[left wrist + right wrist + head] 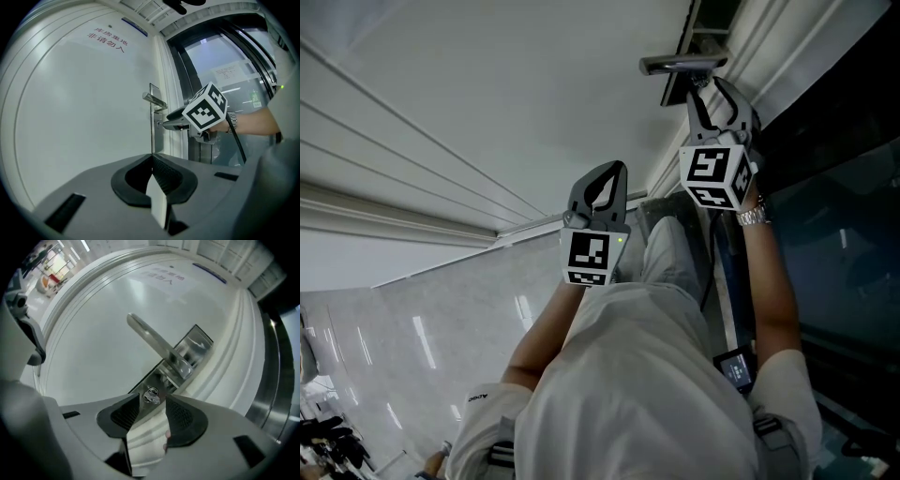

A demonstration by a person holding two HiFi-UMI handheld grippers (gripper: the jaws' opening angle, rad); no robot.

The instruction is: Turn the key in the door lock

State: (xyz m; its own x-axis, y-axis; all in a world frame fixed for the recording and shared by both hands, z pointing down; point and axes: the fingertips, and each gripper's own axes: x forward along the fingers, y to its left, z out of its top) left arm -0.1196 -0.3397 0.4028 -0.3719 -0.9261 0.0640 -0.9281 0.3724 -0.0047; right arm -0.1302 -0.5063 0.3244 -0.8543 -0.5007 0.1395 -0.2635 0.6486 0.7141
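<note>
Silver key (151, 395) sits in the lock plate (190, 350), lower centre of the right gripper view, below the handle (154, 341). Your right tongs (152, 400) are spread, the key in the gap at their tips, pads off it. Your left tongs (151, 157) are pressed together, empty, with open room before the white door (79, 117).

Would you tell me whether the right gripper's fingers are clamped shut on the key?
No: on the right gripper the fingers stand apart, and the key sits in the gap between them.
</note>
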